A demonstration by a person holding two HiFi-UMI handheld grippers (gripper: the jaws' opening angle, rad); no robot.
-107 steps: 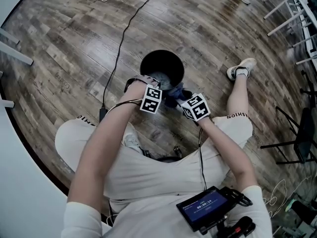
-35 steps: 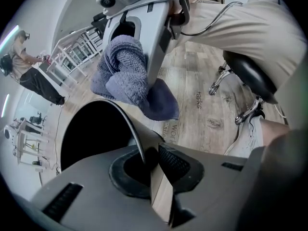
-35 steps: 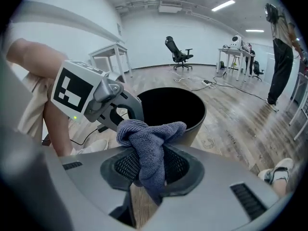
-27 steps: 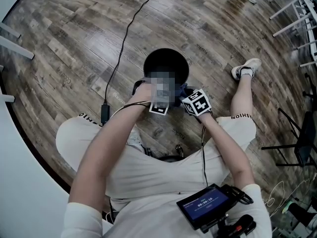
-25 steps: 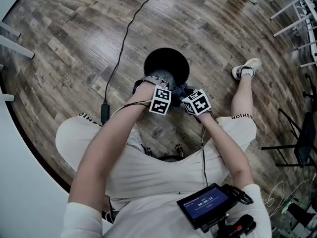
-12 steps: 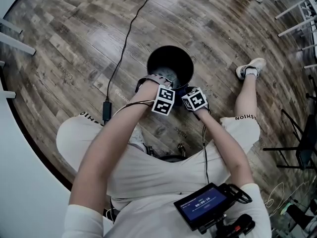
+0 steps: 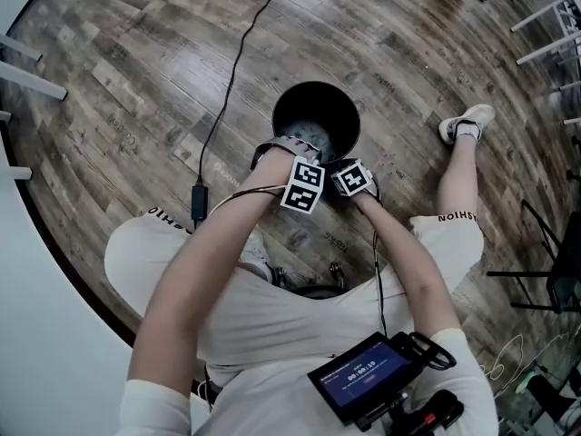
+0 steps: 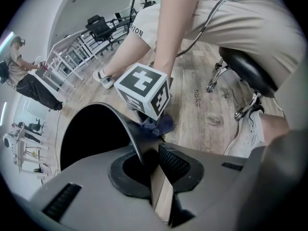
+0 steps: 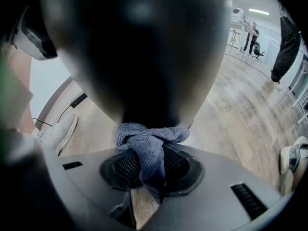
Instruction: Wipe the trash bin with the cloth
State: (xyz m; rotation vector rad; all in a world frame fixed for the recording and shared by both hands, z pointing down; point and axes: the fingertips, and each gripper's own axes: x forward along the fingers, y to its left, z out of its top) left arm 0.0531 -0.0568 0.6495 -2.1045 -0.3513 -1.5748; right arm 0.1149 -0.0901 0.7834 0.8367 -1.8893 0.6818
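The black trash bin [image 7: 316, 116] stands upright on the wood floor in front of the seated person. My left gripper [image 8: 151, 154] is shut on the bin's near rim [image 8: 129, 129], one pad inside and one outside. My right gripper [image 9: 147, 163] is shut on a bunched grey-blue cloth [image 9: 149, 146], which is pressed against the bin's dark outer wall [image 9: 137, 47], low on the side near the person. In the head view both marker cubes [image 7: 304, 185] sit side by side at the bin's near edge, and the cloth is hidden under the right cube [image 7: 354, 178].
A black cable [image 7: 238, 57] runs across the floor to a plug [image 7: 198, 194] left of the bin. The person's shoe [image 7: 467, 124] rests to the right, a stool base [image 8: 230, 76] sits under them. White frame legs [image 7: 545, 21] and a black chair [image 7: 556, 262] stand at the right.
My right gripper has sunk down the bin's outer side with the cloth, so the cloth is now hidden under its cube. The left gripper stays on the rim.
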